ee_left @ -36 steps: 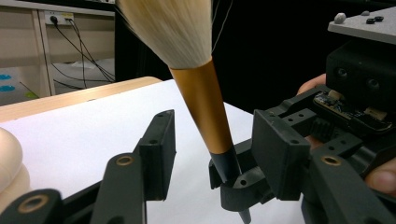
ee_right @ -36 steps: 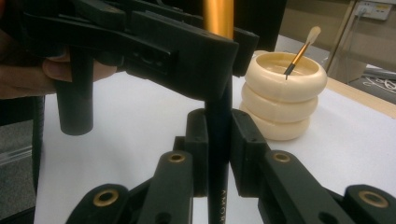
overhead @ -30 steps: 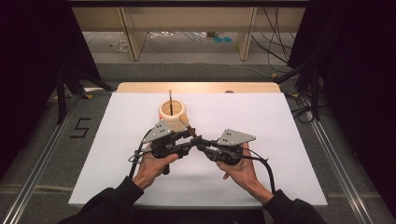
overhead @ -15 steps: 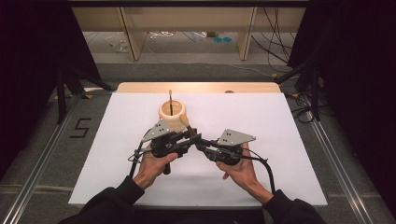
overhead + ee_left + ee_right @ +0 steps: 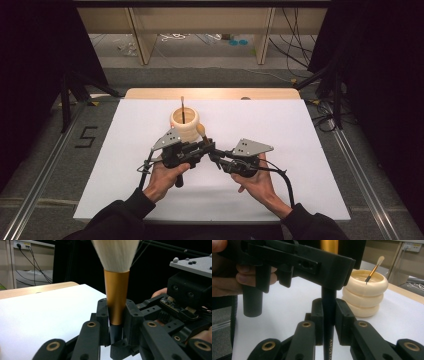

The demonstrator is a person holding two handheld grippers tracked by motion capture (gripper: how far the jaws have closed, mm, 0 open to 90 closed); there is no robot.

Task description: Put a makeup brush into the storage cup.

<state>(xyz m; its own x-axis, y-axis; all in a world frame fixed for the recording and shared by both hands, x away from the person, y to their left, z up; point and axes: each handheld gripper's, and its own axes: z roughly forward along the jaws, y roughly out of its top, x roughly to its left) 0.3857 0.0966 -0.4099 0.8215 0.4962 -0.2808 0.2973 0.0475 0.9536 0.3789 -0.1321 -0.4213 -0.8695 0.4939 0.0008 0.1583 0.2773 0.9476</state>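
A makeup brush (image 5: pixel 201 131) with a gold ferrule (image 5: pixel 116 295), pale bristles and a black handle (image 5: pixel 328 322) stands nearly upright between both grippers, above the white table. My left gripper (image 5: pixel 204 146) has just been closing its jaws, and its pads now press on the brush where ferrule meets handle (image 5: pixel 117 315). My right gripper (image 5: pixel 214 154) is shut on the black handle lower down (image 5: pixel 329 312), just below the left gripper (image 5: pixel 294 260). A cream ribbed holder (image 5: pixel 185 125) stands just behind, with a thin brush (image 5: pixel 374 268) leaning in it.
The white sheet (image 5: pixel 300 140) covers the table, with a wooden strip (image 5: pixel 210 93) along its far edge. Metal rails (image 5: pixel 360 170) run down both sides. Shelving legs and cables (image 5: pixel 295 45) lie on the floor beyond.
Both hands and the brush stay where they were; the high view shows no clear shift.
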